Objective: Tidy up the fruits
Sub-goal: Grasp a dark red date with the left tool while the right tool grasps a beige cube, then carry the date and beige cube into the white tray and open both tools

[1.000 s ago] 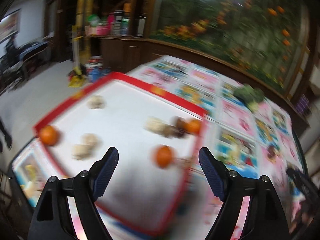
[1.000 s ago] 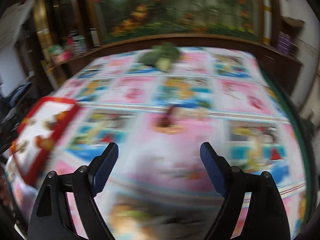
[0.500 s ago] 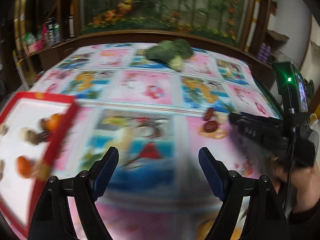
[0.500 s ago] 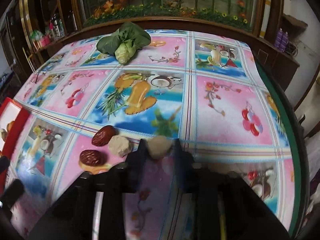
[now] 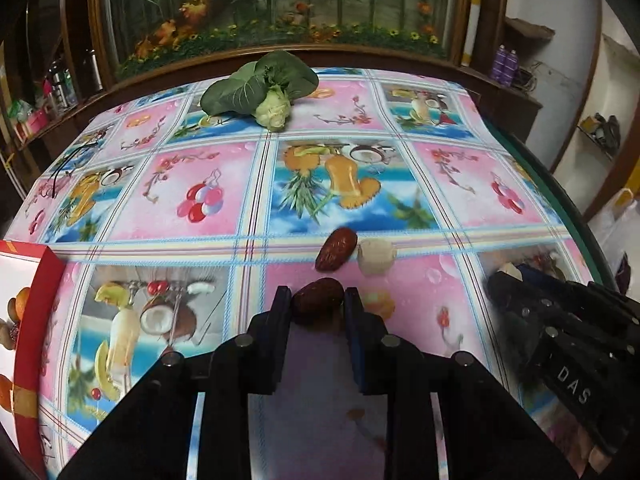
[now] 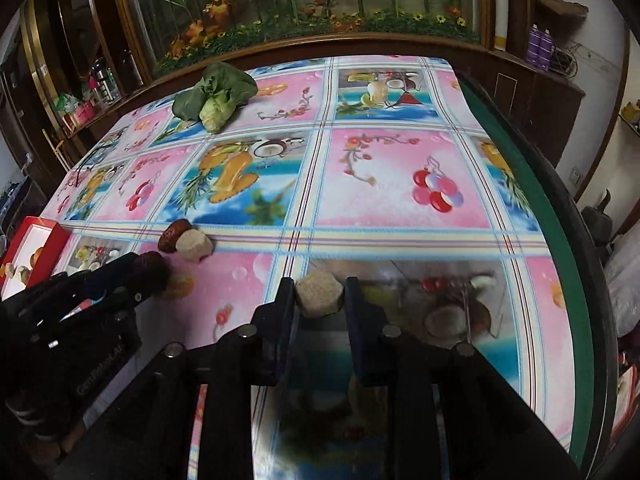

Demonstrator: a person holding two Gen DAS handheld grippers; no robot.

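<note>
The left gripper [image 5: 318, 304] has just closed its jaws on a red date [image 5: 319, 300], whose underside the fingers hide. The right gripper [image 6: 320, 298] clamps a beige lump [image 6: 320, 294]; past the left jaws lie a second date [image 5: 336, 249] and a second lump [image 5: 375, 257], while the red tray [image 5: 38, 312] is cut off far left.

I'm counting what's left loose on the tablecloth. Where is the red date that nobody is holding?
In the left wrist view the loose red date lies on the tablecloth just beyond the left gripper, with a beige cube beside it on its right.
</note>
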